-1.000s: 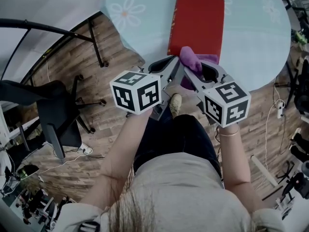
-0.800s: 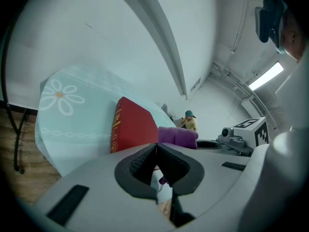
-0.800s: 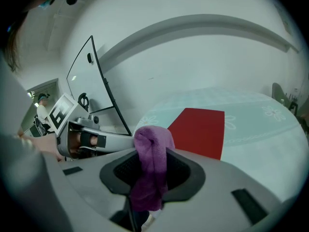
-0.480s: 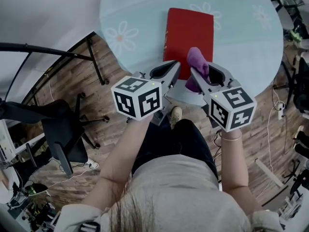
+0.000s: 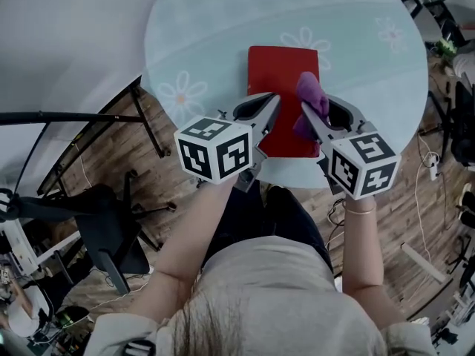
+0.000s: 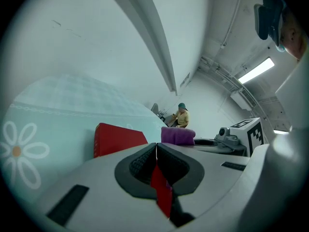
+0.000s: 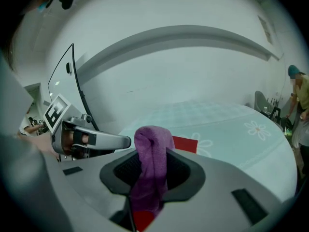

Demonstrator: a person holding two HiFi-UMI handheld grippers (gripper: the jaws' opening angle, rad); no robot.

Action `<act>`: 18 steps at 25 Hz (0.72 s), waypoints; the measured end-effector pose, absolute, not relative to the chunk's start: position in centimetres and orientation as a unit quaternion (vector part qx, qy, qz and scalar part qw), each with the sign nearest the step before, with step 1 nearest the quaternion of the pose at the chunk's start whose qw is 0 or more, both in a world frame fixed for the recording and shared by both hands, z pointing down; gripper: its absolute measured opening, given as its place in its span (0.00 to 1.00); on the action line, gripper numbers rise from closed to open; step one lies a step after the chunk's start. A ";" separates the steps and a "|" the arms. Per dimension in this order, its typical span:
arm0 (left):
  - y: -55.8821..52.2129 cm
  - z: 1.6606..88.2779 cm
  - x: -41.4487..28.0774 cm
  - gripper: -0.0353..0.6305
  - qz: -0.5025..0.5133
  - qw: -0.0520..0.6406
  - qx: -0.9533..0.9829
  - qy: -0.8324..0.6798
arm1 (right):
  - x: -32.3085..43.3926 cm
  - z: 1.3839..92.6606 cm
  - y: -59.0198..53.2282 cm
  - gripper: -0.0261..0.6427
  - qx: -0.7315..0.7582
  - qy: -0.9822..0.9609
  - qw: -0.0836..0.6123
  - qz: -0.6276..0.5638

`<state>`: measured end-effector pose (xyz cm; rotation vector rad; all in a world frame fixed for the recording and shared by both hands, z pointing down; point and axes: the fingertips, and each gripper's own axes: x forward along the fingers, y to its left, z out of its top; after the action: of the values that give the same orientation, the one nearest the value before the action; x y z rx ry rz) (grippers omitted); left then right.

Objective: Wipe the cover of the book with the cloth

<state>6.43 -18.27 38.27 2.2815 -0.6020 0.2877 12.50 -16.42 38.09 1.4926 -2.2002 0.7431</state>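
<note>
A red book (image 5: 282, 76) lies flat on the round pale table (image 5: 223, 35), near its front edge. My right gripper (image 5: 306, 113) is shut on a purple cloth (image 5: 312, 95), which bunches up above the book's right side; the cloth (image 7: 152, 161) sticks up between the jaws in the right gripper view. My left gripper (image 5: 273, 104) hovers over the book's front left part, its jaws shut with nothing between them. In the left gripper view the book (image 6: 118, 138) lies ahead and the cloth (image 6: 177, 135) shows to the right.
The table has a light cloth with daisy prints (image 5: 180, 95). A black office chair (image 5: 104, 228) stands on the wooden floor at the left, beside black metal frame legs (image 5: 152, 121). Cables and clutter lie at the right (image 5: 438, 162). A person (image 6: 182, 116) stands far off.
Both grippers with the cloth have come forward over the book; the book now lies lower in the head view, under the jaws. The right gripper keeps its hold on the cloth.
</note>
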 end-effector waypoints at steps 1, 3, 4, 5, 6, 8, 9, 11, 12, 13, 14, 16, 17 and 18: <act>-18.9 38.2 6.7 0.08 0.114 0.372 0.891 -0.232 | 12.9 38.0 -17.1 0.23 0.535 -0.780 0.190 0.263; -20.0 38.2 7.3 0.08 0.117 0.372 0.893 -0.226 | 13.6 37.9 -18.3 0.23 0.541 -0.776 0.192 0.260; -20.4 38.2 7.5 0.08 0.119 0.373 0.893 -0.223 | 13.9 37.9 -18.9 0.23 0.544 -0.775 0.194 0.259; -20.9 38.3 7.6 0.08 0.121 0.374 0.893 -0.220 | 14.1 37.9 -19.4 0.23 0.546 -0.773 0.195 0.258; -21.2 38.4 7.7 0.08 0.123 0.375 0.893 -0.217 | 14.3 37.9 -19.9 0.23 0.548 -0.771 0.196 0.258; -21.9 38.6 7.9 0.08 0.128 0.376 0.893 -0.211 | 14.6 38.0 -20.7 0.23 0.552 -0.767 0.200 0.257; -22.2 38.7 8.0 0.08 0.130 0.376 0.894 -0.208 | 14.7 38.1 -21.1 0.23 0.554 -0.766 0.202 0.257; -23.0 38.8 8.3 0.08 0.133 0.377 0.894 -0.203 | 15.0 38.4 -21.9 0.23 0.555 -0.763 0.207 0.258; -23.4 38.8 8.5 0.08 0.133 0.378 0.894 -0.201 | 15.1 38.5 -22.3 0.23 0.554 -0.763 0.210 0.259; -23.8 38.9 8.7 0.08 0.134 0.379 0.894 -0.199 | 15.2 38.7 -22.6 0.23 0.554 -0.762 0.213 0.260; -24.2 39.0 8.8 0.08 0.135 0.381 0.893 -0.197 | 15.3 38.9 -22.9 0.23 0.553 -0.761 0.216 0.261; -25.1 39.2 9.1 0.08 0.137 0.384 0.892 -0.195 | 15.6 39.2 -23.6 0.23 0.554 -0.758 0.223 0.261; -25.5 39.3 9.2 0.08 0.138 0.385 0.892 -0.193 | 15.8 39.4 -23.9 0.23 0.555 -0.757 0.227 0.261; -25.8 39.4 9.4 0.08 0.138 0.387 0.892 -0.191 | 16.0 39.6 -24.2 0.23 0.555 -0.755 0.231 0.260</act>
<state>9.37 -25.78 39.36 2.2692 -0.4855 0.3525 16.01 -24.23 39.55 1.5255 -2.0767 0.7159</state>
